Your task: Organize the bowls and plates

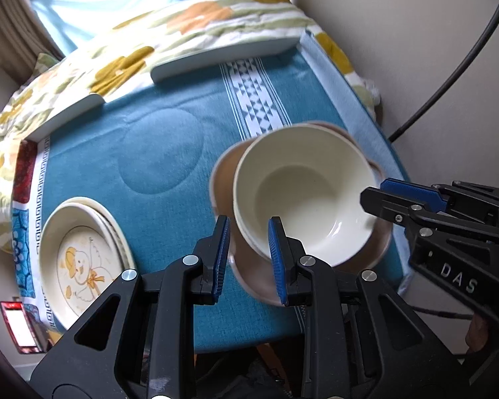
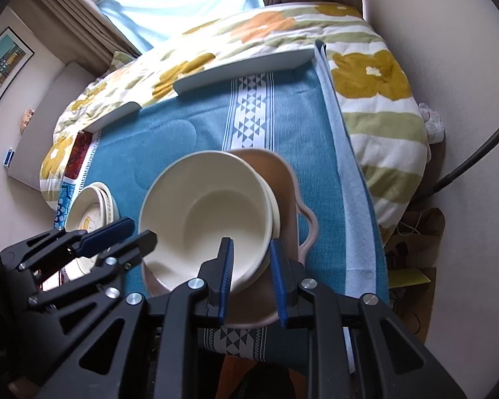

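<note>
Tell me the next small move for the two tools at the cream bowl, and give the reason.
Probably close both tools on the cream bowl rim. The left tool and right tool each appear to straddle the near rim, one finger inside, jaws open. The bowl sits nested in another bowl on the tan dish; gripping seems needed before lifting it toward the plate stack.

A tabletop (image 1: 169,326) is covered by a blue cloth (image 1: 169,126) with a white patterned stripe. On the cloth, at the left, sits a small pile of cream plates (image 1: 80,259); the top one has a duck picture. At the right sits a brown dish (image 1: 246,266) with cream bowls (image 1: 302,193) in it.
</note>
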The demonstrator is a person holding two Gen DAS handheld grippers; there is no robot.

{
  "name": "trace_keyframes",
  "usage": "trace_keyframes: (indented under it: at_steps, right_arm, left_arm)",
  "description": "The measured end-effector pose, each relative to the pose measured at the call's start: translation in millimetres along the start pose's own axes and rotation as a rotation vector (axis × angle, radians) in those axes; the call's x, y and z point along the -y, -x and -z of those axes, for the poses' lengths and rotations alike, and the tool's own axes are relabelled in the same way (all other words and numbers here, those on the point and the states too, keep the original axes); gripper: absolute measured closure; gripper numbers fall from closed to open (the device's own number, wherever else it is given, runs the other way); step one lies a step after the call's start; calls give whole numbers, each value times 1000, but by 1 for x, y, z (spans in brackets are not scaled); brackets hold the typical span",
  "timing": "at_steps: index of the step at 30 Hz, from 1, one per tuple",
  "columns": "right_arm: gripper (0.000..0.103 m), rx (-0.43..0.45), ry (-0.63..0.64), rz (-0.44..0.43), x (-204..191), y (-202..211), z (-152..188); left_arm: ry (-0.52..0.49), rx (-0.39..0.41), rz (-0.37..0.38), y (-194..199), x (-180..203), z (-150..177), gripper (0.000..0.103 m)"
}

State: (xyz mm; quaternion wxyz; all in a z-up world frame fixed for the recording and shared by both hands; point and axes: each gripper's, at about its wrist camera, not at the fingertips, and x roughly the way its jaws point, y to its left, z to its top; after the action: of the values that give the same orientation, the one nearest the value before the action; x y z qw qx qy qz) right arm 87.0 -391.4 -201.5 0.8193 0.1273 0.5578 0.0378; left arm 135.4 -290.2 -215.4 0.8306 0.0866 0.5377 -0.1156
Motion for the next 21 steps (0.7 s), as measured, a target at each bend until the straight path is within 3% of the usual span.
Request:
trace_keyframes:
  at_steps: [4, 6, 7, 8, 10, 11, 12, 15, 18, 21]
  right_arm:
    - [82, 39, 8, -1, 1, 24, -1]
    - [82, 58, 26, -15, 0, 40, -3]
    - [82, 66, 49, -20, -2, 48, -4]
    - [81, 75, 68, -20, -3, 54, -4]
    - [51, 92, 102, -18, -3, 63, -2]
    - [12, 101, 114, -14, -3, 65, -1]
    - [0, 111, 131, -10, -2, 68, 2]
    - [0, 121, 159, -3, 2, 70, 9]
    - [0, 9, 203, 57, 2, 57, 12]
    - [0, -47, 218, 138, -1, 44, 12]
  left_arm:
    - [35, 33, 29, 30, -12, 0, 82]
    - [53, 43, 50, 47, -20, -1, 75]
    - [53, 42, 53, 53, -23, -2, 54]
    - [50, 49, 43, 60, -27, -3, 23]
    - [40, 97, 15, 72, -32, 0, 6]
    - [28, 110, 5, 76, -34, 2, 6]
    - [15, 102, -1, 77, -35, 4, 6]
    - [-39, 52, 19, 71, -40, 10, 6]
    - [-74, -25, 66, 54, -46, 19, 6]
    - [-57, -83, 107, 37, -53, 22, 6]
